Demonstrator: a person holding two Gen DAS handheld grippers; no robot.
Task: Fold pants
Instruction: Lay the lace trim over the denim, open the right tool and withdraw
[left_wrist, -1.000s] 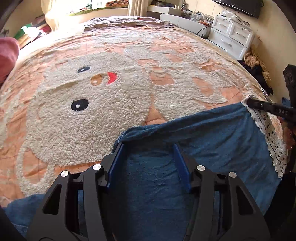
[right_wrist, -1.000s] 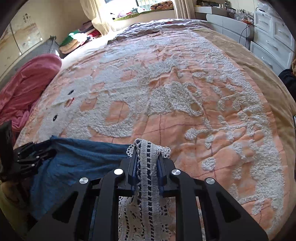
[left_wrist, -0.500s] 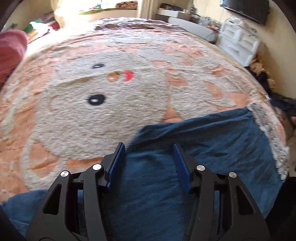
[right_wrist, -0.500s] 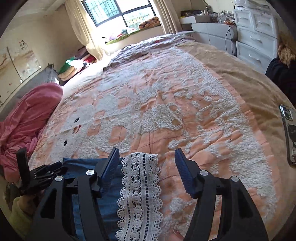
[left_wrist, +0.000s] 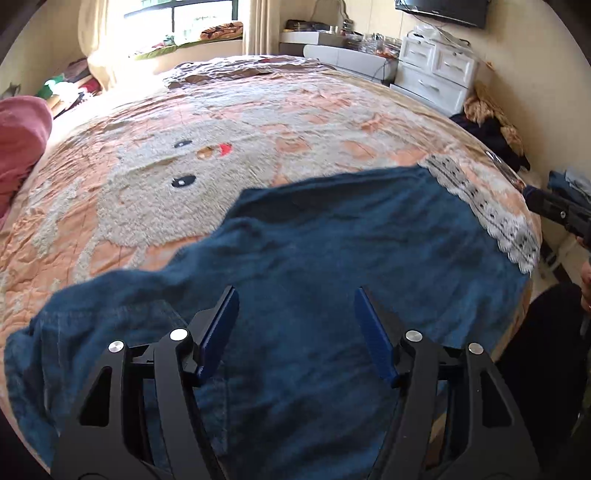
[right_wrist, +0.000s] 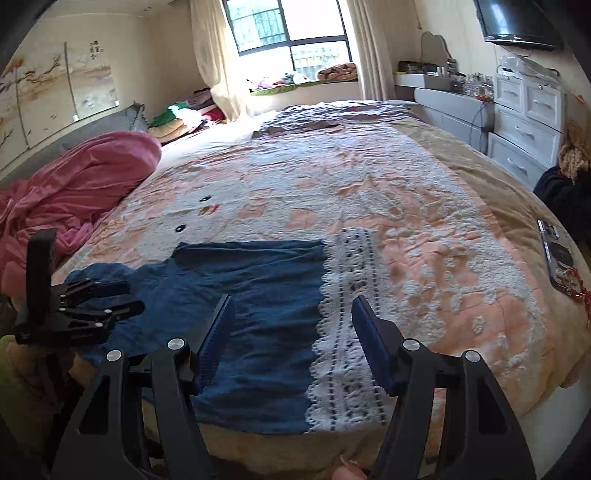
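Pants (right_wrist: 258, 295) of blue denim with a white lace hem (right_wrist: 347, 332) lie spread along the near edge of the bed, on the peach cartoon-face bedspread (right_wrist: 369, 192). Folding appears partly done: the legs look stacked into 1 panel, with a rumpled bunch at the waist end (left_wrist: 92, 317).

Recommendation for the step in hand: flatten the rumpled end first, then take the lace hem and carry it over toward the waist, keeping edges square.

Left gripper (left_wrist: 293, 328): jaws wide apart, holding nothing, poised over the denim; contact with the cloth cannot be confirmed.

Right gripper (right_wrist: 291, 332): jaws wide apart, empty, above the seam where denim meets lace.

A phone (right_wrist: 557, 254) lies on the bedspread, well apart.
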